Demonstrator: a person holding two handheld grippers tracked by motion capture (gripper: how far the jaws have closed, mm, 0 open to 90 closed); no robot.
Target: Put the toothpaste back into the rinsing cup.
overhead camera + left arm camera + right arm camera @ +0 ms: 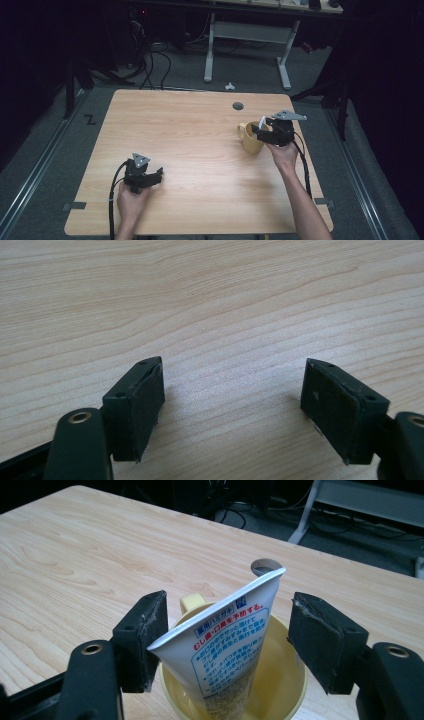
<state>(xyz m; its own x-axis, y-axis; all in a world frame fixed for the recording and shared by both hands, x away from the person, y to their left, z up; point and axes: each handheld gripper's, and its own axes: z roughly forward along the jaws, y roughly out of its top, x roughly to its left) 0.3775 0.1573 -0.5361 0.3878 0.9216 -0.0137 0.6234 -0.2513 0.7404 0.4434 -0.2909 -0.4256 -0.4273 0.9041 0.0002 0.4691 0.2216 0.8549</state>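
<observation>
- One yellow mug (280,680) stood on the worktop (190,130) toward its far right side, its handle (191,601) pointing away from my right jaws.
- Inside the mug stood one white tube (227,640) with red and blue print, flat crimped end up, leaning against the rim.
- I counted one mug, one tube, and one round hole (238,106) in the worktop beyond the mug.
- My right gripper (227,637) hung over the mug with its jaws apart; the tube rose between them, its crimped edge touching or nearly touching the left-hand jaw and well clear of the other.
- My left gripper (232,407) sat low over bare wood at the near left, jaws wide apart with nothing between them, well apart from the mug.
</observation>
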